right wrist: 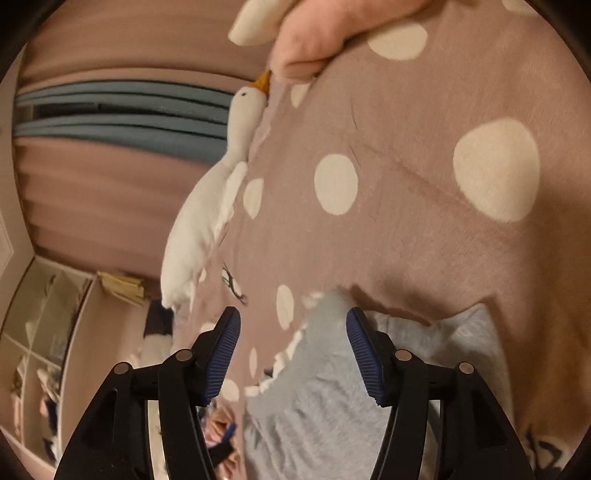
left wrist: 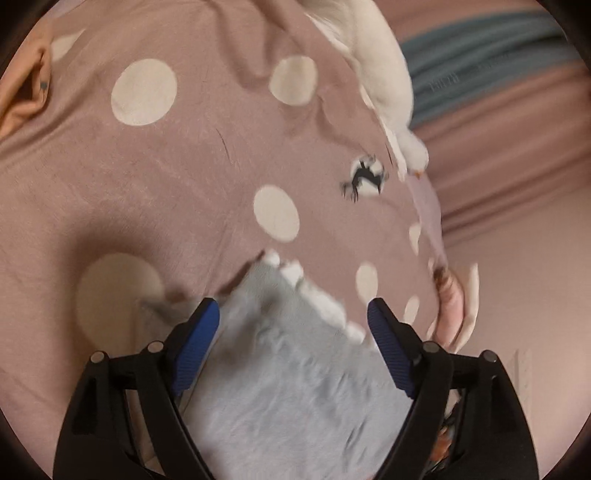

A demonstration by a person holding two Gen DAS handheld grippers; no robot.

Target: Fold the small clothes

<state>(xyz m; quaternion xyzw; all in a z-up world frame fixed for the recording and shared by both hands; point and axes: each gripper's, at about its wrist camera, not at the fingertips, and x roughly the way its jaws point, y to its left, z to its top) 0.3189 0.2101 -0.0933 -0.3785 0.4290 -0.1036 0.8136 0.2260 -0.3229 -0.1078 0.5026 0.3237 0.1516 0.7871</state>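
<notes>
Right wrist: both grippers wide, grey garment [right wrist: 317, 402] below on dotted sheet [right wrist: 424, 240], goose toy [right wrist: 207, 218] beside it.

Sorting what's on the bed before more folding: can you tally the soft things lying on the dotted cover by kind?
Grey-blue fluffy garment with white trim: 1
White plush goose toy: 1
Pink pillow: 1
Orange cloth: 1
Total: 4, all on the dotted cover.

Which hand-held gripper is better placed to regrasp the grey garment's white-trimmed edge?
Right, probably. The right hand-held gripper is open with the white-trimmed edge between its fingertips. The left hand-held gripper, also open, sits over the grey garment, the trim just beyond its tips.
</notes>
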